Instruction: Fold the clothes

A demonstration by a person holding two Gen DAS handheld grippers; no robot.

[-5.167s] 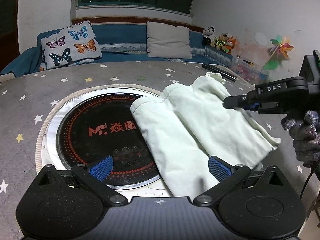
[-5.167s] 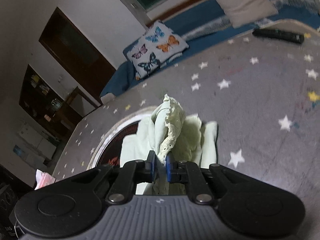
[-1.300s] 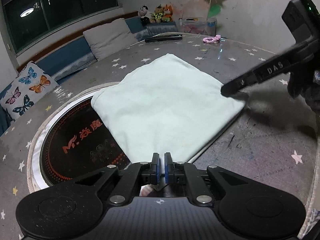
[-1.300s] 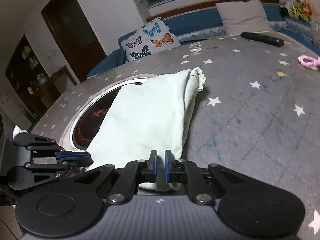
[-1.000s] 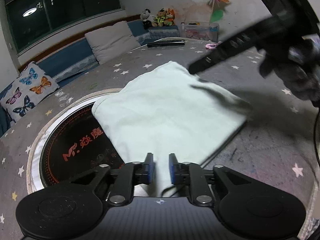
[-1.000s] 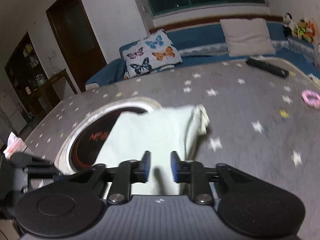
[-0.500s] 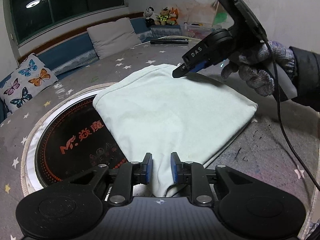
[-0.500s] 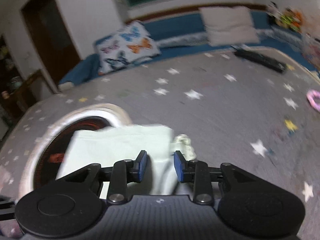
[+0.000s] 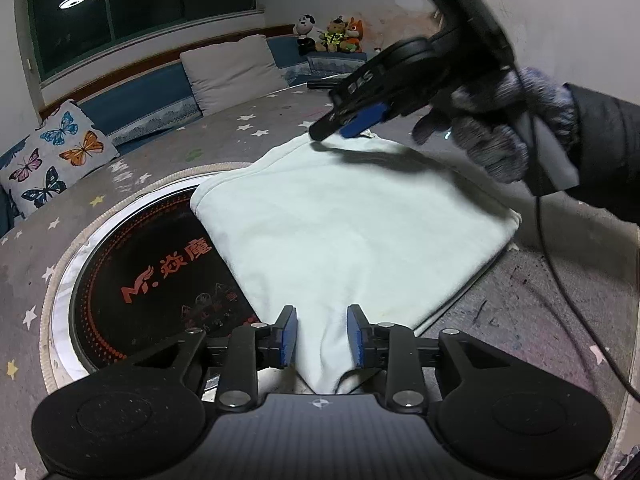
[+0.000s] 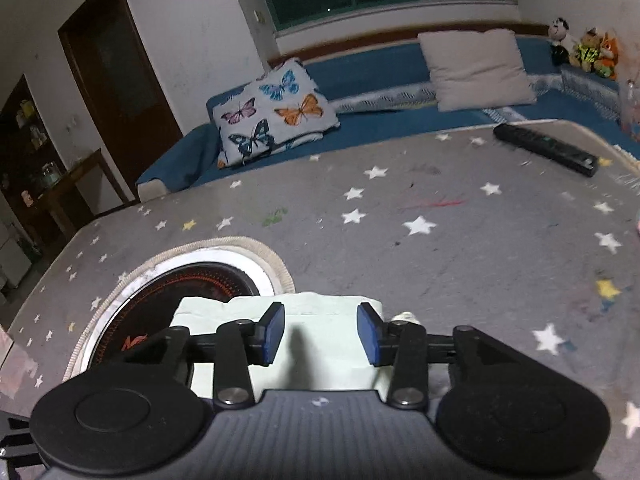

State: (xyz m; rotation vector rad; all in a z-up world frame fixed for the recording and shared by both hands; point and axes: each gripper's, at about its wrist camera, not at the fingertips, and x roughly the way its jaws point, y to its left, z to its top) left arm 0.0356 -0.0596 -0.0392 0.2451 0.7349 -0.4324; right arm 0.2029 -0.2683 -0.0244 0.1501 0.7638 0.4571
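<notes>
Room: a lamp-lit living room at night; a grey star-print desk (image 9: 520, 320) fills the lower frame, with a blue sofa and dark window along the top.
Left tool (image 9: 322, 338): bottom centre of the left view, its blue pads apart, gripping nothing; the near corner of the cloth lies between them.
Garment (image 9: 344, 232): a pale green cloth, lying flat in a tidy rectangle at the centre of the left view, partly over the round black cooktop (image 9: 160, 280) at lower left.
Right tool (image 9: 352, 120): upper right of the left view, in a gloved hand, hovering just over the cloth's far corner; in its own view its pads stand apart above the far edge, holding nothing.
Progress: judging by the doubled edges, at least one fold looks done; a further fold or a final smoothing may remain.
Frill: a small lace trim (image 10: 404, 316) peeks out beside the right pad.
Farther: a black remote (image 10: 546, 150) at upper right, butterfly cushion (image 10: 276, 114) and plush toys (image 9: 332, 34) on the sofa.
</notes>
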